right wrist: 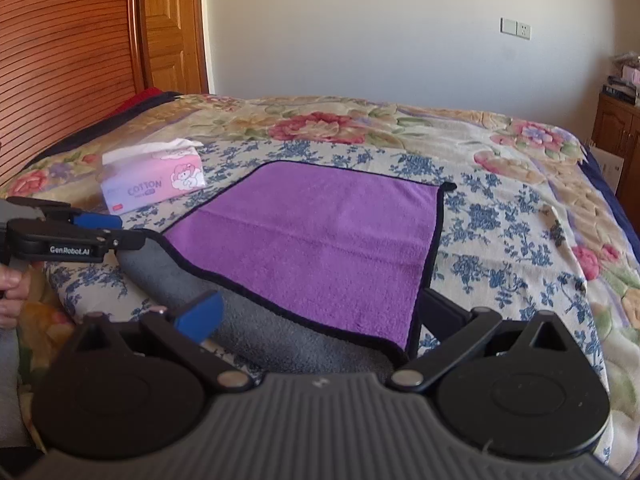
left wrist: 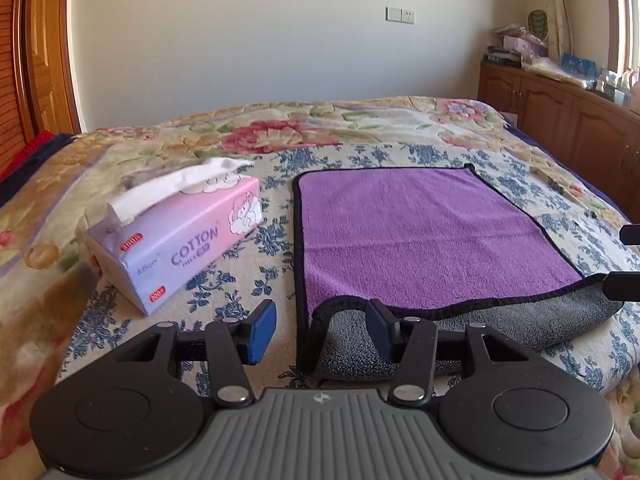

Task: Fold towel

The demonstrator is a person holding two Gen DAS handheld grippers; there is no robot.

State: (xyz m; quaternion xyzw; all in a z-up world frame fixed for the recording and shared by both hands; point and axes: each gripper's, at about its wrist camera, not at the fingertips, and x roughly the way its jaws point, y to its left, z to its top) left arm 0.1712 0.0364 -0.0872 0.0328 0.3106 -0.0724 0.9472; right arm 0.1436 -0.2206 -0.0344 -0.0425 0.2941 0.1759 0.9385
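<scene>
A purple towel [left wrist: 416, 236] with black trim and a grey underside lies on the bed; it also shows in the right wrist view [right wrist: 320, 248]. Its near edge is rolled so the grey side [left wrist: 500, 328] shows. My left gripper [left wrist: 320, 328] is open, its jaws astride the towel's near left corner; the right finger [left wrist: 384, 332] rests on the grey fold. My right gripper [right wrist: 316, 320] is open wide, astride the near right corner. The left gripper also appears in the right wrist view [right wrist: 100, 232], at the left.
A pink and white tissue box [left wrist: 180, 240] labelled COTTON sits left of the towel, also in the right wrist view [right wrist: 154, 186]. The floral bedspread [left wrist: 280, 132] covers the bed. A wooden cabinet [left wrist: 560, 112] stands at the right, a wooden headboard [right wrist: 60, 60] at the left.
</scene>
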